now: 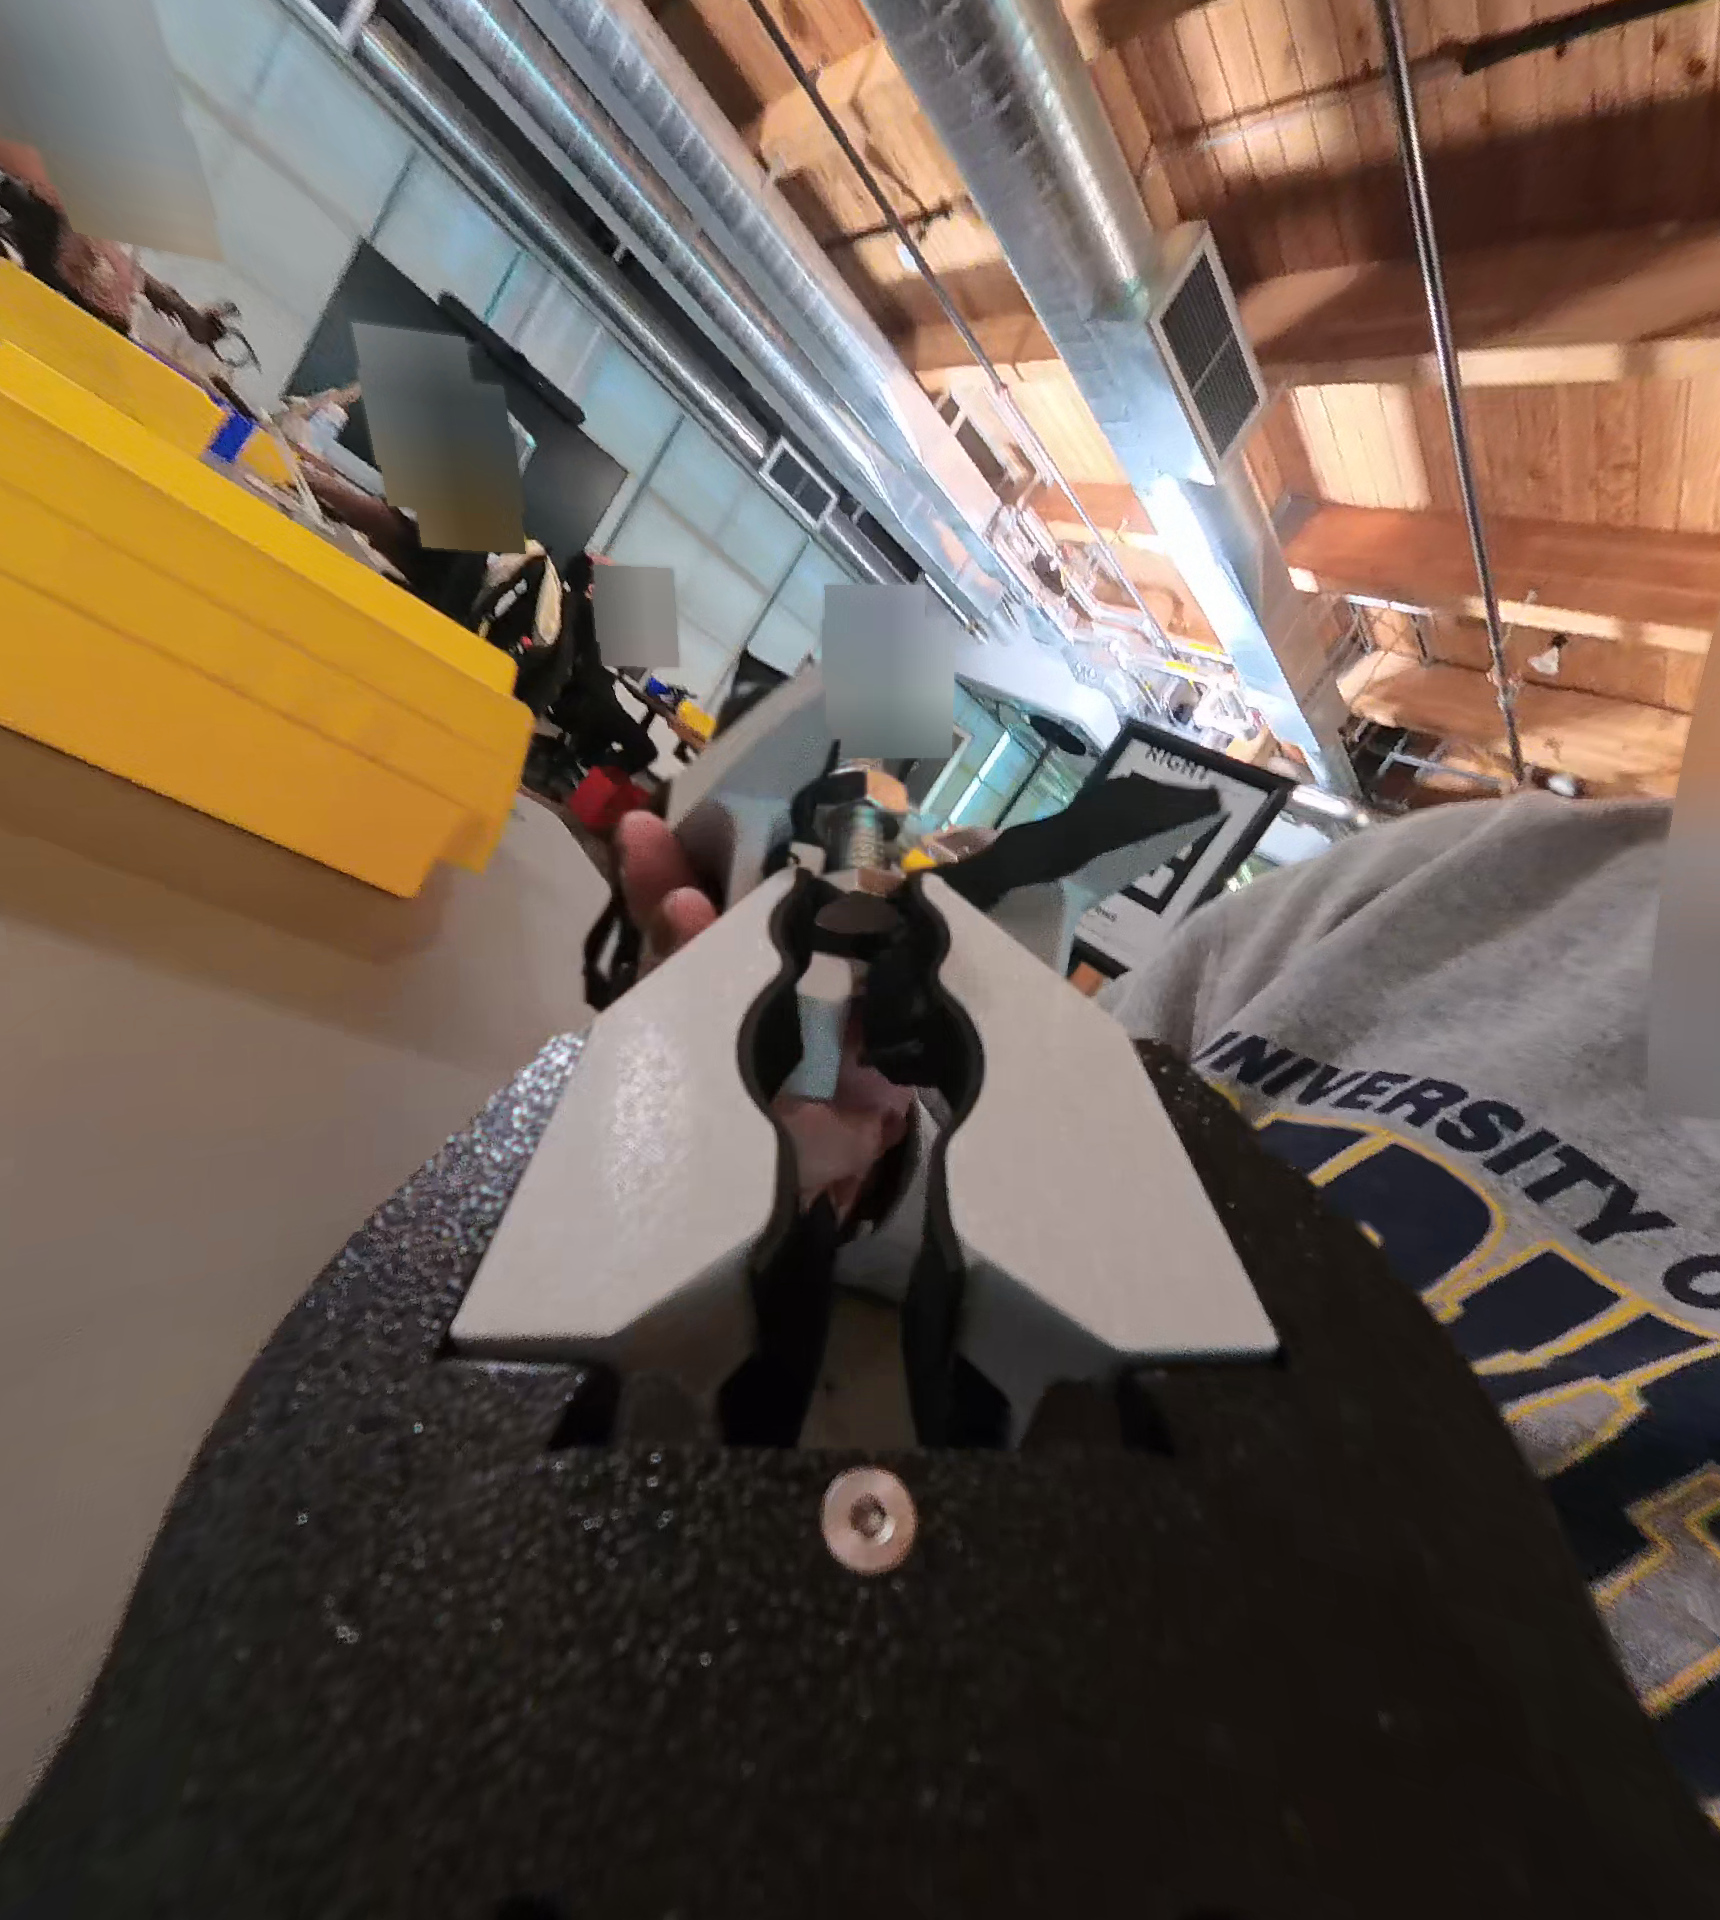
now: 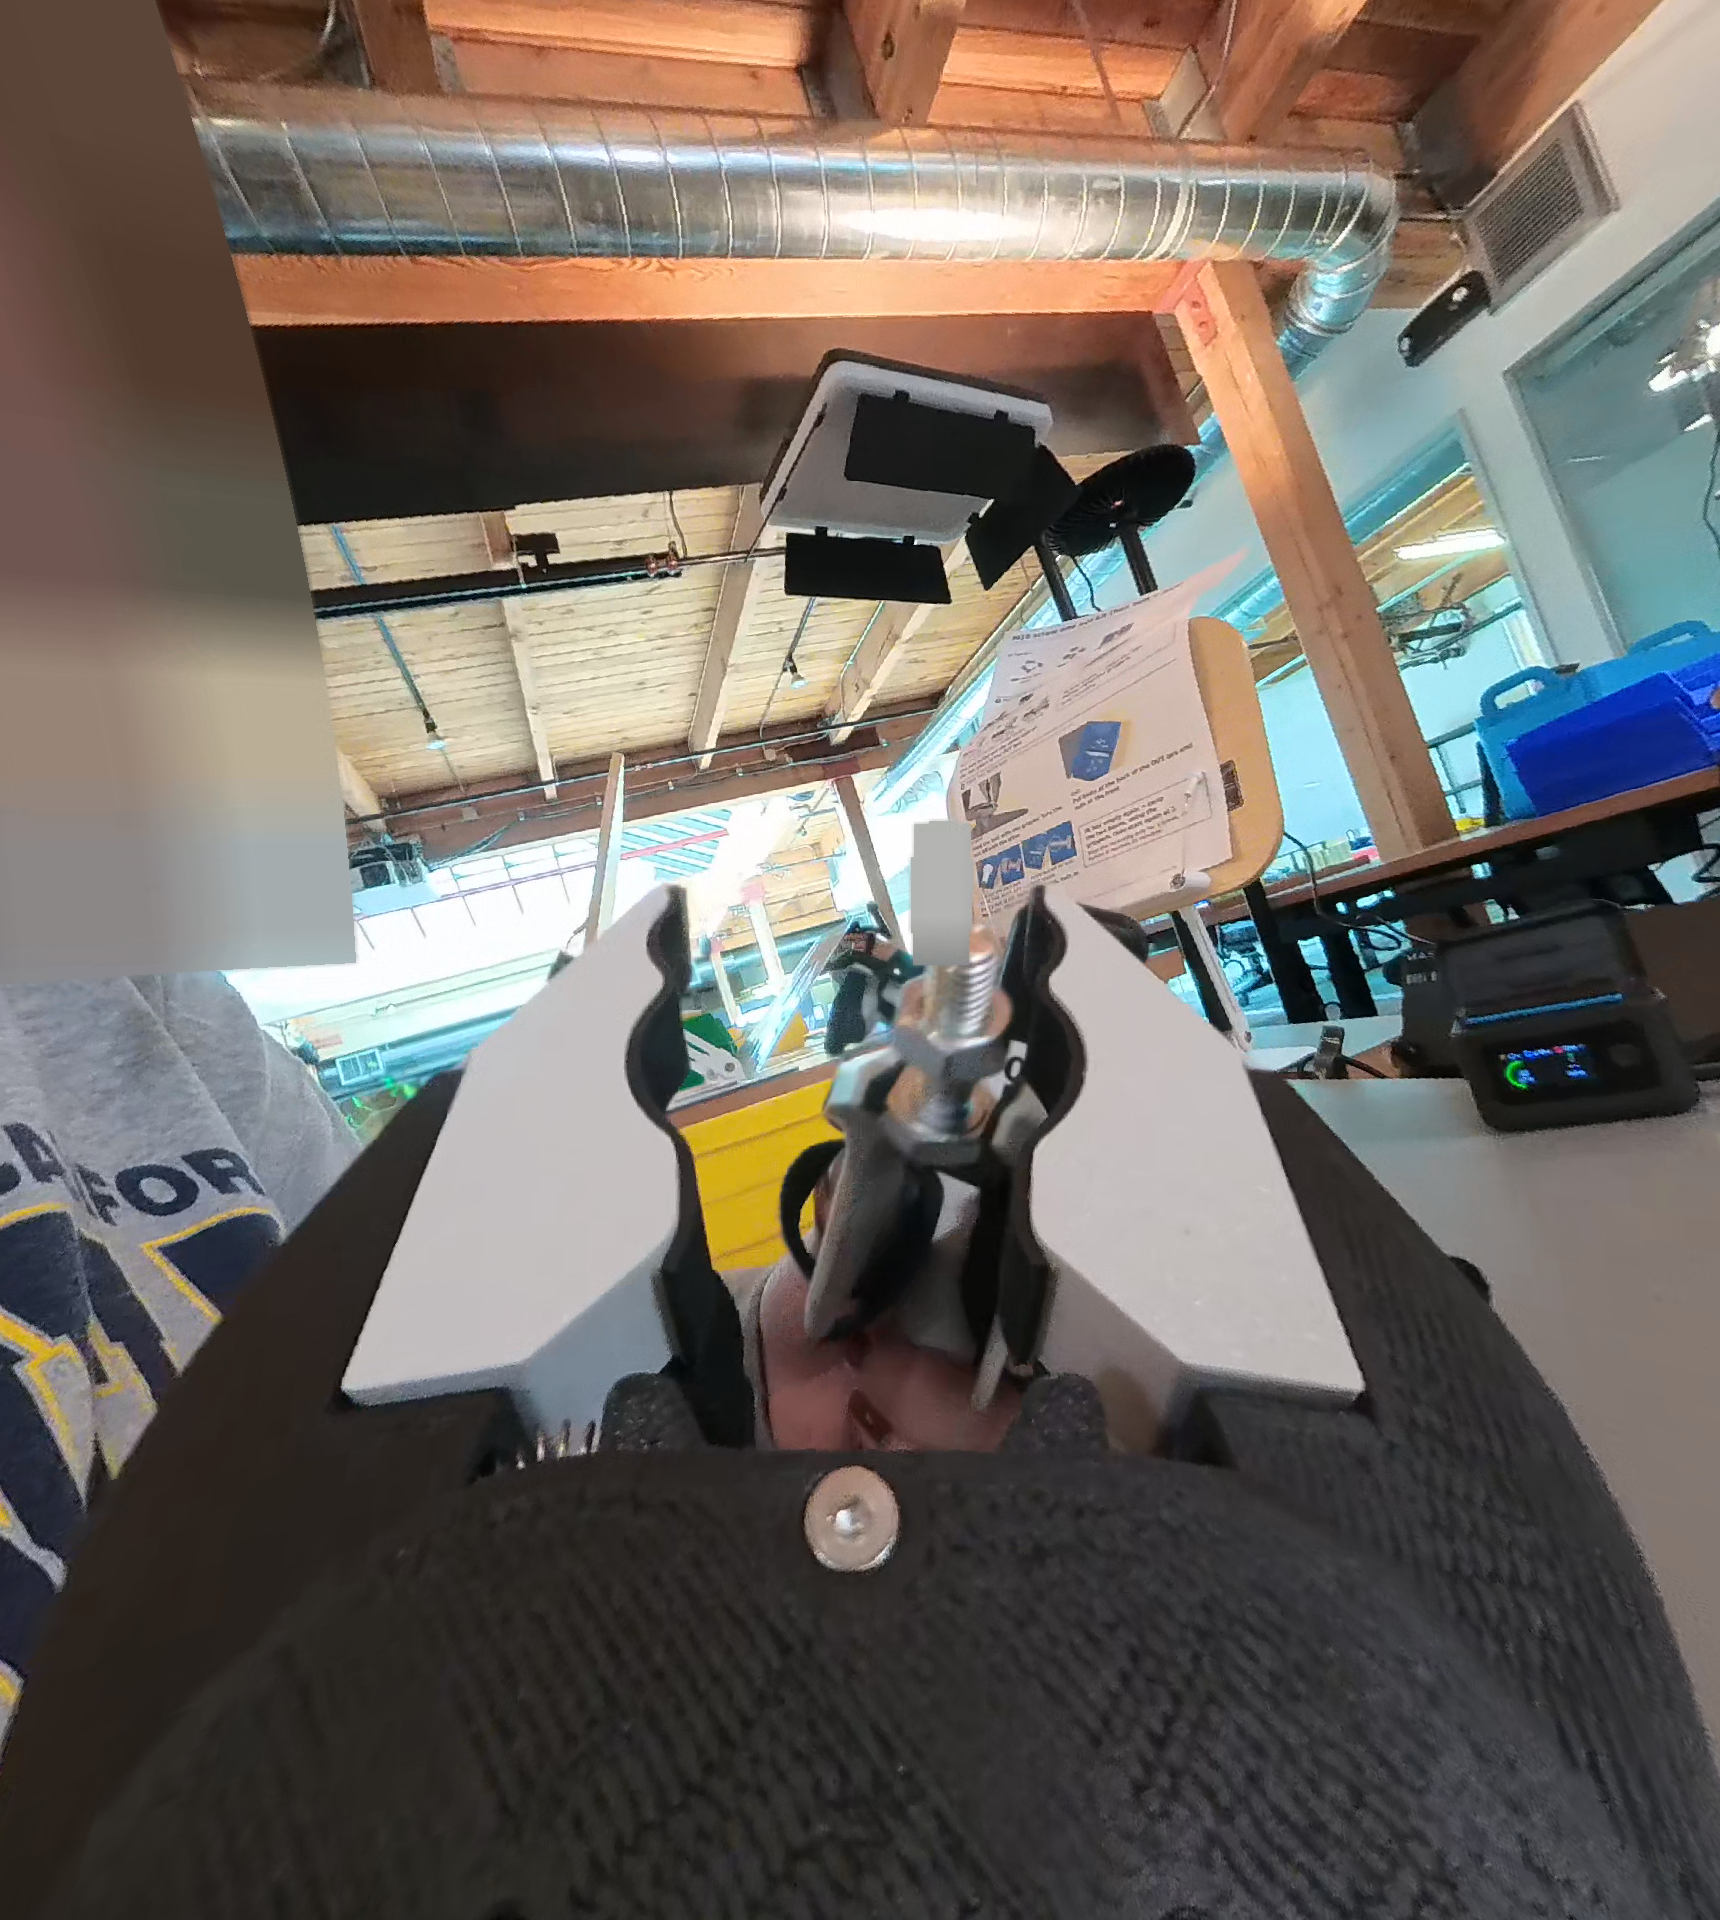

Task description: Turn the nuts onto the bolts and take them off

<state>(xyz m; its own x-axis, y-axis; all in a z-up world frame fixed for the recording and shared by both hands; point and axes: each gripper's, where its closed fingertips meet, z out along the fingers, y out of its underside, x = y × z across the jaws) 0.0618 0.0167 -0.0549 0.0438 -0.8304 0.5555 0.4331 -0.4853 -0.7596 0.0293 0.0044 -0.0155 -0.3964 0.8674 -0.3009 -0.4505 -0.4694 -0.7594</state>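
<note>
My left gripper is shut, its grey fingers pinching the hex end of a silver bolt at their tips. A nut sits partway up the thread. In the right wrist view the bolt stands between my right gripper's fingers, close to the right one, with the nut on it. The left gripper's fingers hold it from below. My right gripper is open, its fingers wide apart around the bolt and not clamping it. Both grippers point up towards the ceiling.
Yellow bins sit on the beige table to the left. In the right wrist view a black device with a small screen, a printed sheet on a stand and blue cases are at the right. The person's grey sweatshirt is close by. About 4 cm separates my left fingertips from my right.
</note>
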